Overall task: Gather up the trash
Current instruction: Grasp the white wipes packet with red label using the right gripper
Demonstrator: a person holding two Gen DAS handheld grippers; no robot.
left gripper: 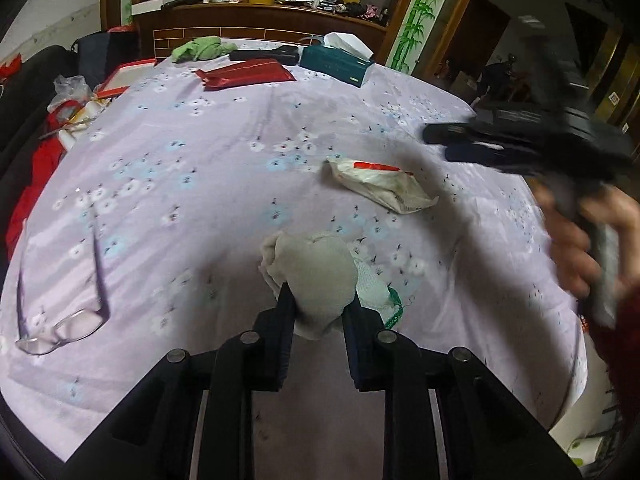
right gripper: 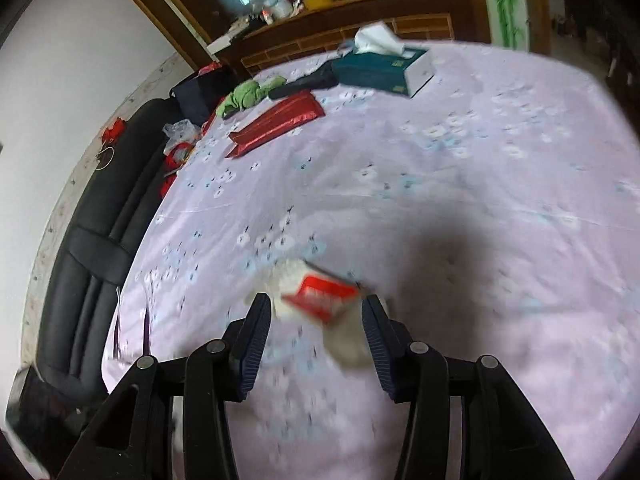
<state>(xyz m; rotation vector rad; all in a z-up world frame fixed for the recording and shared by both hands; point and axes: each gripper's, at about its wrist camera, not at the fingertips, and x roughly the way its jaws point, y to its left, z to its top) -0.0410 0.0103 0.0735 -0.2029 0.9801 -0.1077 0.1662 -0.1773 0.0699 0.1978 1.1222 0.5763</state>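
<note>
Your left gripper (left gripper: 318, 306) pinched the crumpled tissue wad (left gripper: 316, 276) near the table's front edge; your right gripper (right gripper: 316, 314) hung spread over the white-and-red wrapper (right gripper: 320, 300) mid-table; you did best to straddle its middle before squeezing; its print was too blurred to read.

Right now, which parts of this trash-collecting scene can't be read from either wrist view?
- Wrapper, right wrist view: motion blur hides its print and whether the right gripper touches it.
- Crumpled wad, left wrist view: left gripper fingers cover its lower sides.
- Mesh scrap: mostly hidden behind the wad.
</note>
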